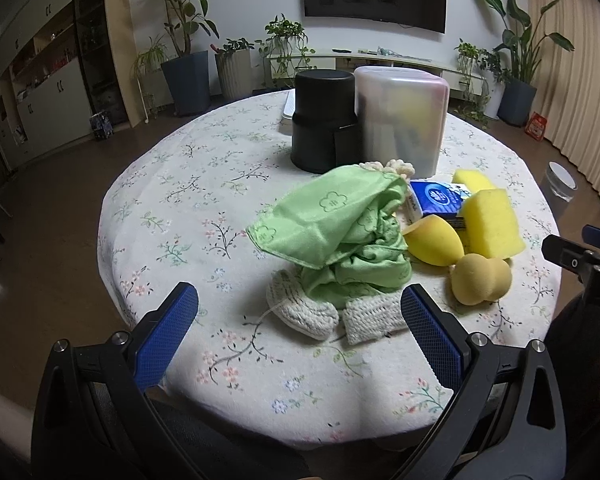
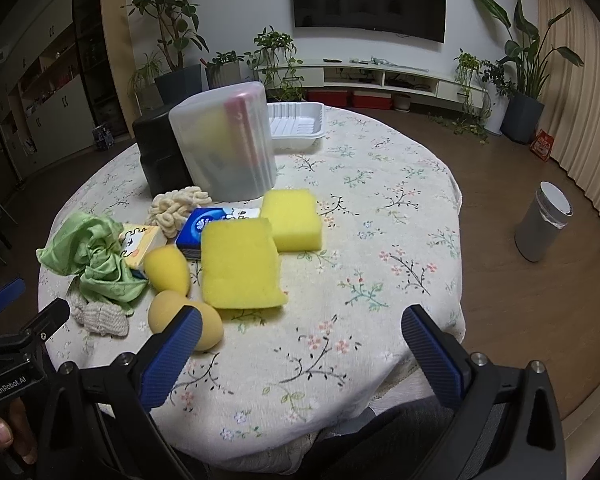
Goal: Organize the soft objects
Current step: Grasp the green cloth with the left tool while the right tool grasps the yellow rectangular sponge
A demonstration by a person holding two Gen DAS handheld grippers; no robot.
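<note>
In the left wrist view the left gripper has its blue-padded jaws spread wide and holds nothing, hovering over the near edge of the round table with its floral cloth. Just ahead of it, between the two finger lines, lies a white knitted cloth, and a crumpled green cloth sits on top of the knit's far part. To the right of the green cloth are a yellow teardrop sponge, a gourd-shaped sponge, a yellow block sponge, and a blue tissue pack. Behind them stand a black canister and a translucent lidded bin, touching side by side. In the right wrist view the right gripper is likewise spread apart and empty, low at the table's near edge. The gourd-shaped sponge lies partly behind its left finger, and a large yellow block sponge lies just ahead, left of centre, with a second block sponge touching its far corner. The green cloth and white knitted cloth lie well to the left, a cream looped cloth sits before the bin, and a white tray rests farther back.
</note>
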